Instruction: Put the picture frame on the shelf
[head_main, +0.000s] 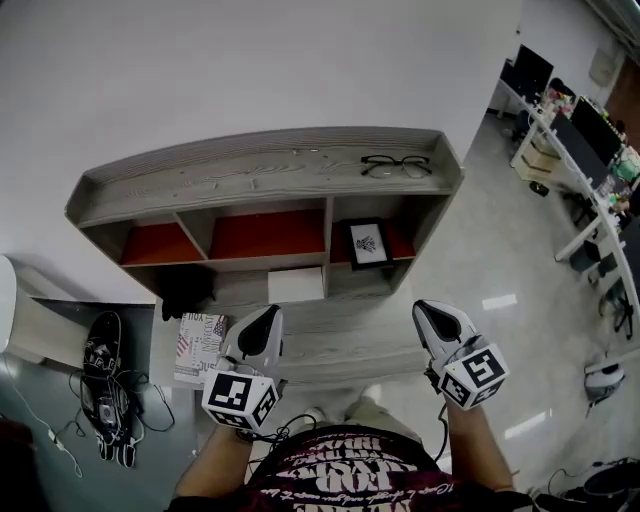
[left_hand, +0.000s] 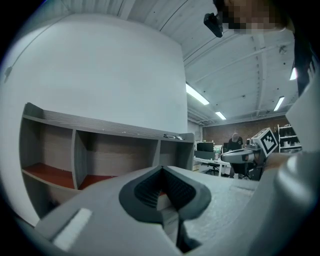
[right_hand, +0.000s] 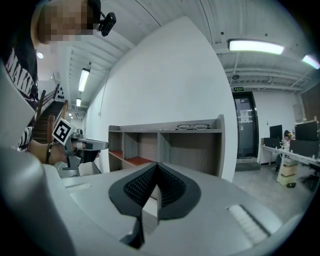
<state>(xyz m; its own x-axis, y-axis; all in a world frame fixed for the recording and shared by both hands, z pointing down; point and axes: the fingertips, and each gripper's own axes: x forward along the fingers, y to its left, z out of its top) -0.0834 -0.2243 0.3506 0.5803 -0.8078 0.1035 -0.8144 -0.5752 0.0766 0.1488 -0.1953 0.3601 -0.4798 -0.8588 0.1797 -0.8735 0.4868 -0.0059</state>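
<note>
Both grippers point at the shelf (head_main: 260, 172) from a little way off, held side by side at the person's waist. The left gripper (head_main: 268, 318) and right gripper (head_main: 428, 310) each have jaws pressed together on nothing. The frame (head_main: 367, 243) stands upright in the right compartment, well clear of both. The placing looks done, and only lowering the hands seems left.
</note>
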